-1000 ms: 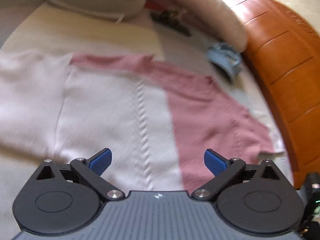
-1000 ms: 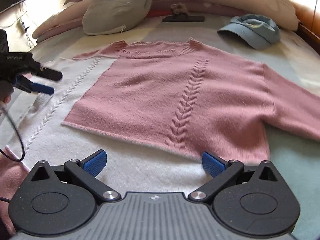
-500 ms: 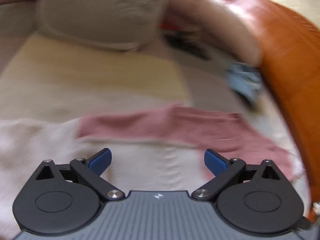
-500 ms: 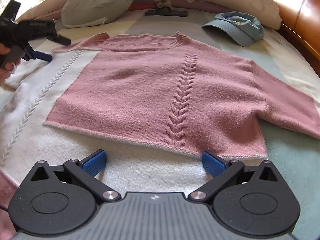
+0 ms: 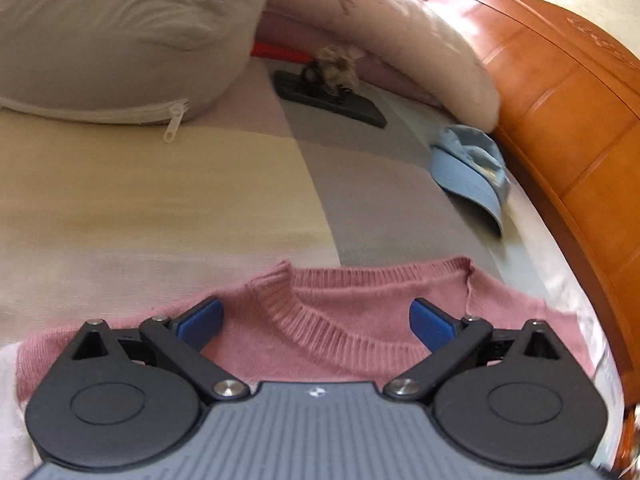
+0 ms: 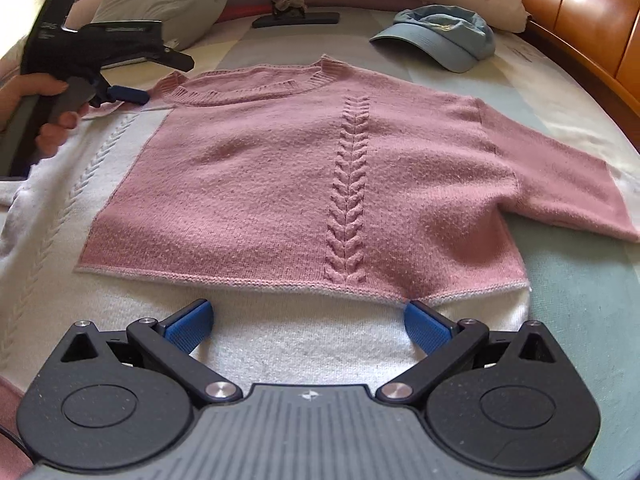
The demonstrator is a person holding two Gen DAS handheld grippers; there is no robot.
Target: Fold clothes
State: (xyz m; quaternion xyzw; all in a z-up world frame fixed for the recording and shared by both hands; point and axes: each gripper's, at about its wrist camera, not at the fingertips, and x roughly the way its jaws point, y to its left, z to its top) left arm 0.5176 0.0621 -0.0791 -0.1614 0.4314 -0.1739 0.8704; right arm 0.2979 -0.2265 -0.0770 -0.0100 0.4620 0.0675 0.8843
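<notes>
Sweater [image 6: 280,184]: pink + white knit wool-like cloth, fuzzy matt, raised cable braid, ribbed collar [image 5: 332,332]. Cap [image 6: 440,36]: blue woven cloth, matt. Headboard [image 5: 568,128]: orange-brown wood, glossy, catching light. Pillow [image 5: 120,40]: smooth grey cloth w/ zipper. Bed [image 5: 160,184] cover: flat matt fabric. Left tongs [image 5: 316,320], right tongs [image 6: 308,320]: matt black plastic, ribbed blue pads, shiny metal rivets.

The sweater [image 6: 304,184] lies flat on the bed [image 6: 568,304] in front of me, neck away from me, hem nearest my right claw [image 6: 308,326]. My left claw [image 5: 318,320] sits at the collar [image 5: 316,320], on the sweater's left. A cap [image 6: 440,40] lies beyond the right shoulder, pillows [image 5: 120,36] behind everything, the headboard [image 5: 568,100] to the right.
</notes>
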